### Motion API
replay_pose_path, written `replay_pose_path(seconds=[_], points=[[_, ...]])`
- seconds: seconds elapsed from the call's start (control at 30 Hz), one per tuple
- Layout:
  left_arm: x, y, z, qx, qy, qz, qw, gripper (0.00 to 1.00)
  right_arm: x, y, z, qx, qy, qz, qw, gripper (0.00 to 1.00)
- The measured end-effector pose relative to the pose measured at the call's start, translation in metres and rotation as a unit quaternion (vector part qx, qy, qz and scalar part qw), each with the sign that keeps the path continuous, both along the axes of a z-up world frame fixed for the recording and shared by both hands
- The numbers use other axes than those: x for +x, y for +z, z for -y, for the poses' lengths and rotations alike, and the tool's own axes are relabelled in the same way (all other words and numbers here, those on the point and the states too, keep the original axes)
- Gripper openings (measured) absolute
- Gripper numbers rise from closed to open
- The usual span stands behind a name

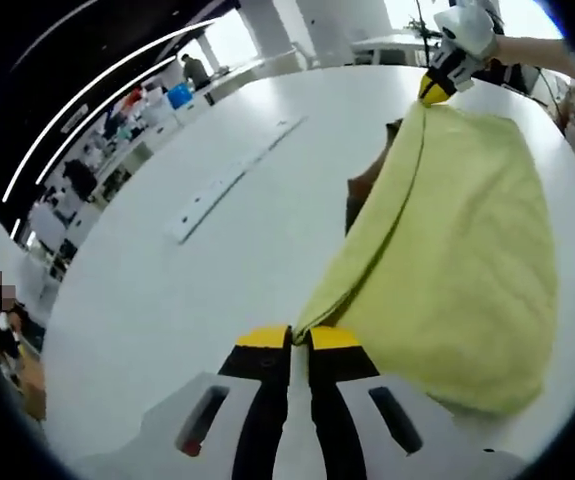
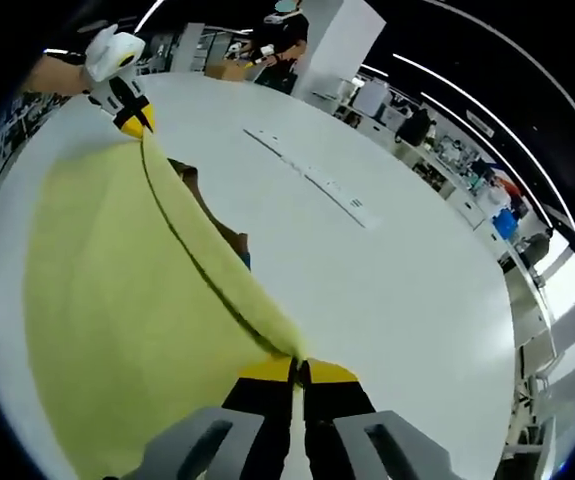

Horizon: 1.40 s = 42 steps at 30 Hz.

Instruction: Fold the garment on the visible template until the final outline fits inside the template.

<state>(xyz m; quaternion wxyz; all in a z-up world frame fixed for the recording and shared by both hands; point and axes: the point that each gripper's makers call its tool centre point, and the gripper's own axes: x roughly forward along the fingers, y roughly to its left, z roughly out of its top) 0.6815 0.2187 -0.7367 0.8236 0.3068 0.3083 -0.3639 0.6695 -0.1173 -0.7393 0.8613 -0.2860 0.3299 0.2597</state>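
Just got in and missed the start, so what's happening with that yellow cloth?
A person is folding a yellow garment on a white table using two handheld grippers. The left gripper is shut on one corner of it, and the right gripper is shut on the other end of the same edge. That edge is lifted and stretched between them, while the rest drapes toward the table. Something dark peeks out beneath the garment; what it is I can't tell.

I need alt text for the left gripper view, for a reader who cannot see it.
The left gripper is shut on a corner of a yellow-green garment, and the right gripper holds the far corner, lifting one edge above a white table. Something brown shows beneath the cloth.
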Motion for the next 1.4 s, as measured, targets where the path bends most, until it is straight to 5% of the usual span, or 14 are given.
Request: replay_pose_path(seconds=[0.37, 0.53, 1.1, 1.4], points=[[0.012, 0.002, -0.002, -0.085, 0.092, -0.036, 0.9914, 0.03, 0.012, 0.005, 0.007, 0.095, -0.097, 0.0, 0.9908, 0.0], [0.018, 0.0, -0.01, -0.118, 0.177, -0.051, 0.9757, 0.07, 0.021, 0.008, 0.012, 0.112, -0.123, 0.007, 0.986, 0.07], [0.006, 0.028, -0.007, -0.163, 0.162, -0.023, 0.973, 0.55, -0.006, 0.017, -0.011, 0.17, -0.113, -0.045, 0.978, 0.65], [-0.019, 0.045, -0.002, -0.187, 0.133, -0.02, 0.973, 0.73, -0.031, 0.031, -0.022, 0.197, -0.084, -0.062, 0.9748, 0.79]])
